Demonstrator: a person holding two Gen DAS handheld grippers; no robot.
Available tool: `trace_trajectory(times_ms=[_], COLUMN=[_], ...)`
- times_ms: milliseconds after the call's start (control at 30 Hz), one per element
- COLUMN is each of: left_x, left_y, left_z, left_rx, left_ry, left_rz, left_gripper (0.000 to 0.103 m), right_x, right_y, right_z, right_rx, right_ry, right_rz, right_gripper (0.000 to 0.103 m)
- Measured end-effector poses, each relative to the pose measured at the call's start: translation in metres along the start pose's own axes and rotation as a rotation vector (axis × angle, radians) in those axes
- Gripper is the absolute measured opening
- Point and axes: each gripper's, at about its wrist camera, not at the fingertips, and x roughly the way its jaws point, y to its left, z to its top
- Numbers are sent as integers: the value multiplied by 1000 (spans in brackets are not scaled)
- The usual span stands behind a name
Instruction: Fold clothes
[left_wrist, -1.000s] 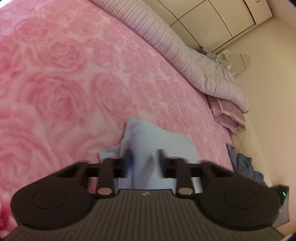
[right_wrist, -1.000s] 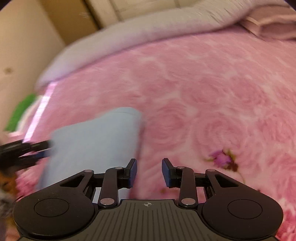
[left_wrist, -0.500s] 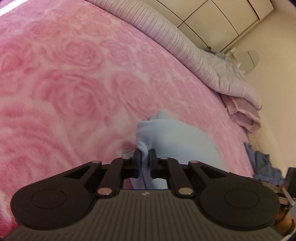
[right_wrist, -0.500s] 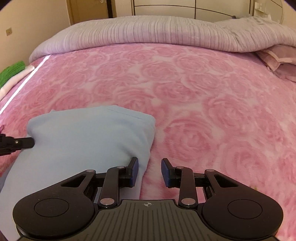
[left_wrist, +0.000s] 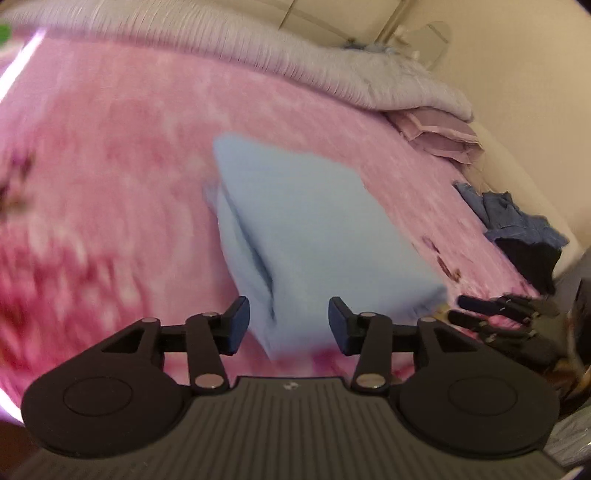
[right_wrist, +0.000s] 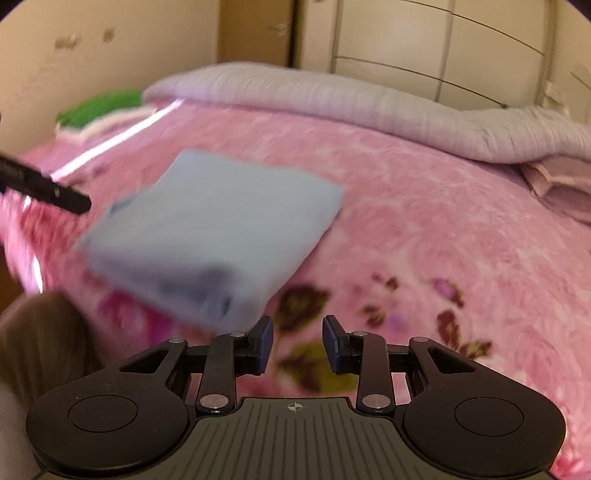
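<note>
Blue garment (left_wrist: 317, 229), lying as a compact folded packet on the pink blanket (left_wrist: 110, 184), well short of the grey quilt (left_wrist: 295, 62). Left gripper (left_wrist: 288, 323) and right gripper (right_wrist: 297, 341) both stand with jaws apart, holding nothing, just short of the garment's near edge. Risk: a finger catching that loose layered edge could drag the folds open; the plush blanket gives little hold.

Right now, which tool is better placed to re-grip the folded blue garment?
Probably left. The left tool is open with the light blue folded garment directly between and ahead of its fingers. The right tool, also open, points past the garment's corner at bare pink blanket.
</note>
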Motion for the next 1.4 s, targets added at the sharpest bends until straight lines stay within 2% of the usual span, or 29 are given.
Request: trace_trajectory(times_ms=[200,300,367,400,433,500,533,633,767,833,900,933,1000,1067,1133,1200,1300,1333,1400], left_x=[13,26,32,35,35,35,34,30,36,39,36,34,20,-1,-18,-20,-6,2,19], left_y=[43,59,63,64,64,64,65,60,57,65,66,66,60,51,37,18,-14,-24,-35], left_z=[-20,-24,-24,-25,-24,-23,-23,-23,-24,-30,-26,-24,-15,-8,-1,2,1,-1,-9], left_rx=[-440,-596,-640,-658,-654,-628,-615,-554,-473,-531,-540,-541,-473,-387,-301,-213,-106,-76,-5], left_ry=[-19,-30,-43,-50,-58,-69,-75,-93,-92,-89,-62,-46,-43,-86,-129,-142,-124,-111,-94], left_rz=[-117,-163,-178,-183,-181,-176,-174,-143,-88,-104,-110,-112,-64,-6,19,25,23,20,72], left_gripper=[43,42,42,37,23,19,17,15,15,16,19,21,22,22,22,22,22,22,22], right_x=[11,15,18,20,21,24,26,30,46,55,56,53,44,26,6,-12,-16,-13,-3], right_y=[22,24,25,26,27,28,29,31,55,70,78,73,59,35,7,-13,-23,-20,-7], right_z=[-3,0,2,3,4,6,7,11,-3,-13,-16,-12,-3,6,13,21,35,39,41], right_rx=[-45,-46,-47,-48,-48,-49,-50,-51,-306,-435,-494,-456,-347,-176,16,172,303,317,292], right_ry=[-14,-27,-35,-40,-44,-52,-57,-69,25,43,49,52,62,60,38,-15,-65,-63,-39], right_rz=[-31,-43,-51,-55,-59,-67,-71,-83,-206,-250,-263,-242,-178,-72,23,66,112,117,94], right_gripper=[36,37,37,37,37,37,27,19,14,14,15,16,20,26,28,28,28,28,28])
